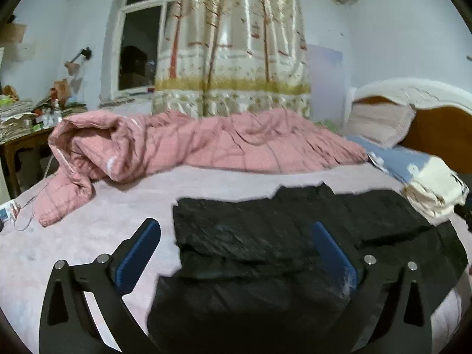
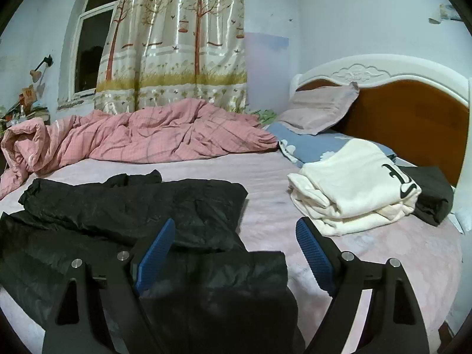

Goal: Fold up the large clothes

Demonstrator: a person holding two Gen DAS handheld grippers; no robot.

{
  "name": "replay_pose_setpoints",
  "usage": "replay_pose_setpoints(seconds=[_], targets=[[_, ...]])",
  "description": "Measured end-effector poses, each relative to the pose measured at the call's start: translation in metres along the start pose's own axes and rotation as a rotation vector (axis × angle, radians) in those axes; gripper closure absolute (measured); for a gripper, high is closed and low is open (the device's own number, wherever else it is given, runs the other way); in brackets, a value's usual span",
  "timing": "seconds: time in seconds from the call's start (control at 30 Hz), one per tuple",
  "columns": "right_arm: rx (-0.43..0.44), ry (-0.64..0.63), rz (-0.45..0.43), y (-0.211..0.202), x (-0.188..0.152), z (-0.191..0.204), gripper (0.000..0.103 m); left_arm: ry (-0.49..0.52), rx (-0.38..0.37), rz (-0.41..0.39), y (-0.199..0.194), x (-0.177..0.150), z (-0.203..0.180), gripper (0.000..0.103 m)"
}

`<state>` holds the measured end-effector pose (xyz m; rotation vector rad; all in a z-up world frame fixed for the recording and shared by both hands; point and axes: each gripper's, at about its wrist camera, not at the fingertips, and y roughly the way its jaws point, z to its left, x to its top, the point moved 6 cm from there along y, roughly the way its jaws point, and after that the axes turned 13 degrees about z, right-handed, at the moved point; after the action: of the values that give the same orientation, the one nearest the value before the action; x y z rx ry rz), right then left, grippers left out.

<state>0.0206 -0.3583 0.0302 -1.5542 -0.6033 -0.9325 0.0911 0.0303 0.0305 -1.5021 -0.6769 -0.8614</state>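
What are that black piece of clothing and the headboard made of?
The black garment looks like thin synthetic shell fabric, perhaps nylon: it has a faint sheen and fine crinkles. The headboard seems to be glossy orange-brown wood or veneer inside a white painted frame with carved trim; solid wood or laminate, I cannot tell.

Left gripper (image 1: 236, 236) and right gripper (image 2: 236, 233) spread wide.

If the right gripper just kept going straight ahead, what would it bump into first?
Probably the bare pink bedsheet between the black garment and the folded white garment; the open right gripper points there, though depth is uncertain.
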Motion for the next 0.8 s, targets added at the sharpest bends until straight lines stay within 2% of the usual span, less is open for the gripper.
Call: replay_pose_setpoints(seconds=[0.1,0.3,0.53,0.67,0.8], targets=[[0.037,0.030,0.004,-0.005,-0.004,-0.002,0.011,0.010,-0.016,0.034,0.001,-0.014,-0.013,0.000],[0.034,-0.009,0.032,-0.013,-0.018,0.004,0.011,0.063,-0.020,0.048,-0.013,-0.035,-0.037,0.001],[0.091,-0.049,0.080,-0.021,-0.039,0.021,0.011,0.071,-0.014,0.068,-0.026,-0.057,-0.046,0.001],[0.129,-0.010,0.133,-0.021,-0.052,0.020,0.011,0.051,-0.027,0.096,-0.030,-0.069,-0.047,0.001],[0.139,0.032,0.239,-0.014,-0.077,0.014,0.011,0.020,-0.082,0.137,-0.032,-0.082,-0.046,0.001]])
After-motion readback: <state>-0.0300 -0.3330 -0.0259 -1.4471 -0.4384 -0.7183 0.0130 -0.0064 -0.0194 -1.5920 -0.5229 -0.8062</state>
